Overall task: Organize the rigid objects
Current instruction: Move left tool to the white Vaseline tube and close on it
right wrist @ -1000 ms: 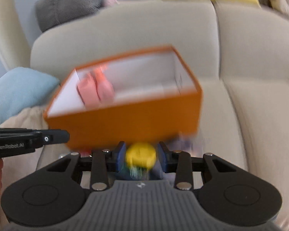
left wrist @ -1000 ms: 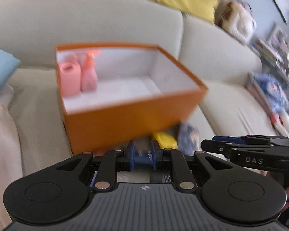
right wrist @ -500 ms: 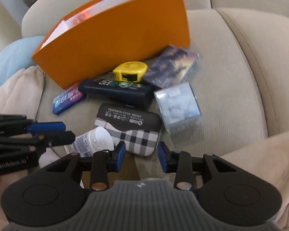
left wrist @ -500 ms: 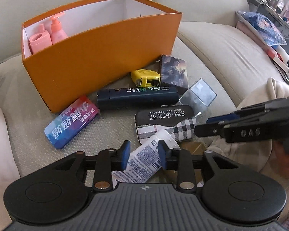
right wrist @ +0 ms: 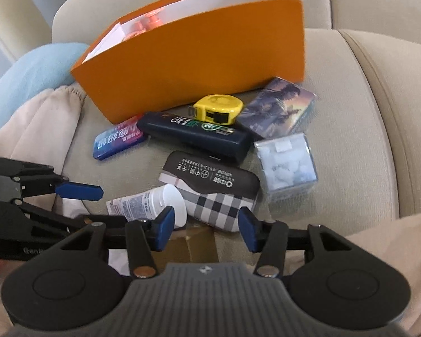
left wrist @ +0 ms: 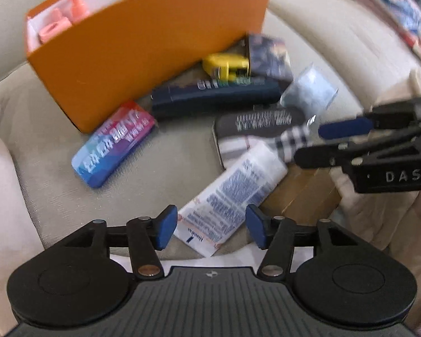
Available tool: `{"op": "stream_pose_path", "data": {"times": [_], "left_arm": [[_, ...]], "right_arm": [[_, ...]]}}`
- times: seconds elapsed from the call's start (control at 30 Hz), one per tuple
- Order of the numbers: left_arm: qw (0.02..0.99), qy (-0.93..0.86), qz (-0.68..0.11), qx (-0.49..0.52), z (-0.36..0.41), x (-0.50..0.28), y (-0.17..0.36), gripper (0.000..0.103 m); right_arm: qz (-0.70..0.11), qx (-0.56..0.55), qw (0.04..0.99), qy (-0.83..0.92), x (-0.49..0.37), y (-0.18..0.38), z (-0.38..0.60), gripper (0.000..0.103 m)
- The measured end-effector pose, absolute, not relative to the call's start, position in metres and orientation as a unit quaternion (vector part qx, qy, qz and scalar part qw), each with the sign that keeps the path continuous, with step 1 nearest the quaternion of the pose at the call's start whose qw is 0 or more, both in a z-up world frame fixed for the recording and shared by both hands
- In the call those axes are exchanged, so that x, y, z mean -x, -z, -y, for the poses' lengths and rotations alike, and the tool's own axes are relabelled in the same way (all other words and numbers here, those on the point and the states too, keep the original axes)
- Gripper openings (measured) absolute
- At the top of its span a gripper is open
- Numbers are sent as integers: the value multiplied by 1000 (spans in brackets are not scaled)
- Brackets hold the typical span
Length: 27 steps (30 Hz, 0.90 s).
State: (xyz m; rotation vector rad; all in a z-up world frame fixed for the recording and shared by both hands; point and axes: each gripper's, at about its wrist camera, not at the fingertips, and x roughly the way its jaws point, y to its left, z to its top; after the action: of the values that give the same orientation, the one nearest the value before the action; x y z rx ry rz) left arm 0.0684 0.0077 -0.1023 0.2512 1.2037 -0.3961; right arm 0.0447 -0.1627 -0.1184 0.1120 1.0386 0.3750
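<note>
— Left gripper (left wrist: 208,227)?
— Spread apart at the frame's lower centre, holding nothing, with the white tube (left wrist: 233,202) lying between its blue pads.
— Right gripper (right wrist: 203,229)?
— Spread too, empty, low in its frame above the plaid case (right wrist: 213,191).
— The rest?
— Dark bottle (right wrist: 195,133), yellow tape measure (right wrist: 217,108), blue tin (right wrist: 118,140), card box (right wrist: 278,111) and clear cube (right wrist: 286,163) lie mid-frame on the sofa (right wrist: 350,112); the orange box (right wrist: 193,56) stands above them.
</note>
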Motion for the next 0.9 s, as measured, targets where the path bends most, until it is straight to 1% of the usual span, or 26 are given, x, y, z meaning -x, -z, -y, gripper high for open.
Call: {"op": "stream_pose_path", "data": {"times": [0.1, 0.2, 0.27, 0.37, 0.47, 0.5, 0.53, 0.63, 0.7, 0.73, 0.8, 0.87, 0.9], "left_arm": [[784, 151, -584, -149, -5, -71, 115, 73], [767, 144, -606, -151, -6, -74, 126, 81], [752, 142, -623, -162, -2, -75, 137, 82], [750, 139, -627, -159, 0, -80, 144, 86], [755, 132, -625, -149, -2, -80, 142, 75], [761, 126, -621, -142, -5, -80, 139, 64], [769, 119, -615, -128, -11, -80, 135, 49], [794, 83, -598, -80, -31, -85, 124, 28], [802, 68, -592, -52, -41, -88, 122, 21], [804, 66, -589, -37, -46, -89, 121, 21], [808, 63, -586, -7, -52, -90, 118, 21], [805, 63, -587, 45, -62, -90, 117, 22], [798, 59, -594, 84, -70, -90, 118, 25]], "right_arm": [[-497, -42, 847, -183, -46, 122, 157, 52], [-503, -40, 843, -185, -47, 126, 157, 52], [-506, -41, 842, -185, -48, 128, 156, 52], [-506, -39, 841, -188, -49, 129, 151, 52], [-499, -31, 843, -197, -48, 130, 146, 51], [-497, -27, 844, -199, -48, 129, 145, 51], [-495, -26, 845, -200, -48, 128, 143, 49], [-482, -13, 850, -210, -48, 124, 136, 46], [-466, 10, 859, -212, -47, 120, 128, 45], [-460, 16, 861, -214, -48, 118, 125, 44], [-454, 20, 865, -213, -51, 116, 119, 43], [-447, 26, 869, -210, -55, 114, 114, 38], [-446, 32, 870, -207, -57, 115, 111, 36]]}}
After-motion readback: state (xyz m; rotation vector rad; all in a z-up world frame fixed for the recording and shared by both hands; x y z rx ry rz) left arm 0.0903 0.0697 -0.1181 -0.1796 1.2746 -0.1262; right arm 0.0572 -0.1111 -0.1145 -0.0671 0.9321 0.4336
